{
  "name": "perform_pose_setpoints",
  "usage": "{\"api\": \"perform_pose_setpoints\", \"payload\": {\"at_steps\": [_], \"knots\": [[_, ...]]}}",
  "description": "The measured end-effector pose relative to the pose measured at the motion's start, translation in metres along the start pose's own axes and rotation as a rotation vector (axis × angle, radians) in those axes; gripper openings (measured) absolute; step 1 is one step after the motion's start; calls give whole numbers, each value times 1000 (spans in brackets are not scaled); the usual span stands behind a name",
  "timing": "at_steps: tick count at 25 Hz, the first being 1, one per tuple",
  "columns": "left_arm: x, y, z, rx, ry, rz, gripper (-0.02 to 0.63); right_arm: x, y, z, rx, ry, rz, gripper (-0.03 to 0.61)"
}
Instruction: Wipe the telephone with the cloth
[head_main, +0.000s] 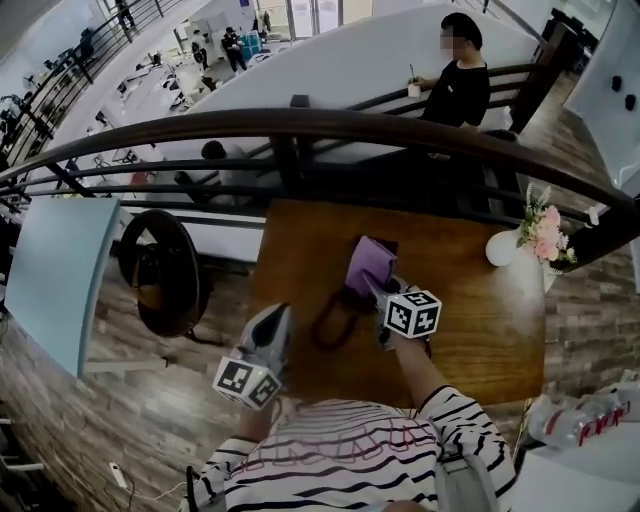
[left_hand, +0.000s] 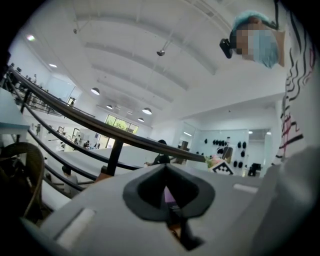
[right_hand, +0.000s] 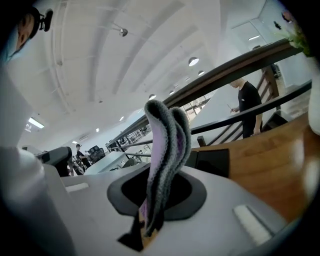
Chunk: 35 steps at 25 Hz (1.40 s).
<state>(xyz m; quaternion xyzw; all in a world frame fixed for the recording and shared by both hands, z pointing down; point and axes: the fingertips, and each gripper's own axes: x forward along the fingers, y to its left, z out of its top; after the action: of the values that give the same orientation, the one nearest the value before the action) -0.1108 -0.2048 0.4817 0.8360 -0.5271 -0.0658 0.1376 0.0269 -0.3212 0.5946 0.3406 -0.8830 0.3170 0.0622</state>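
Note:
A purple cloth (head_main: 368, 263) hangs folded from my right gripper (head_main: 374, 287), which is shut on it over the middle of the wooden table (head_main: 480, 320). Most of the dark telephone (head_main: 389, 245) is hidden under the cloth, and its coiled cord (head_main: 328, 325) loops toward me. In the right gripper view the cloth (right_hand: 167, 145) rises out of the right gripper (right_hand: 159, 197), with the telephone (right_hand: 212, 162) a dark block just behind it. My left gripper (head_main: 280, 312) hovers at the table's left front edge, shut on nothing. In the left gripper view, the left gripper (left_hand: 169, 195) points toward the cloth.
A white vase (head_main: 503, 248) with pink flowers (head_main: 545, 235) stands at the table's right back corner. A dark curved railing (head_main: 300, 125) runs behind the table. A round dark chair (head_main: 160, 270) sits left of it. Packed bottles (head_main: 580, 420) lie at the lower right.

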Motion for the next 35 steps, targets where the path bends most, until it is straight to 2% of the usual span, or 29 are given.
{"api": "perform_pose_setpoints", "payload": {"at_steps": [4,11,18,35], "knots": [[-11,8,-4,-22,-7,61,0,34,-9,-11,-6,89,24,48],[-26,8,-11,-26,-4,110,0,63,-31,-32,-22,216,-17,48],[-29,2,-11,-20,-1,104,0,53,-49,-34,-1,217,-68,48],[-2,-27,-11,-18,12,-15,0,-26,-115,-30,63,159,-236,49]]}}
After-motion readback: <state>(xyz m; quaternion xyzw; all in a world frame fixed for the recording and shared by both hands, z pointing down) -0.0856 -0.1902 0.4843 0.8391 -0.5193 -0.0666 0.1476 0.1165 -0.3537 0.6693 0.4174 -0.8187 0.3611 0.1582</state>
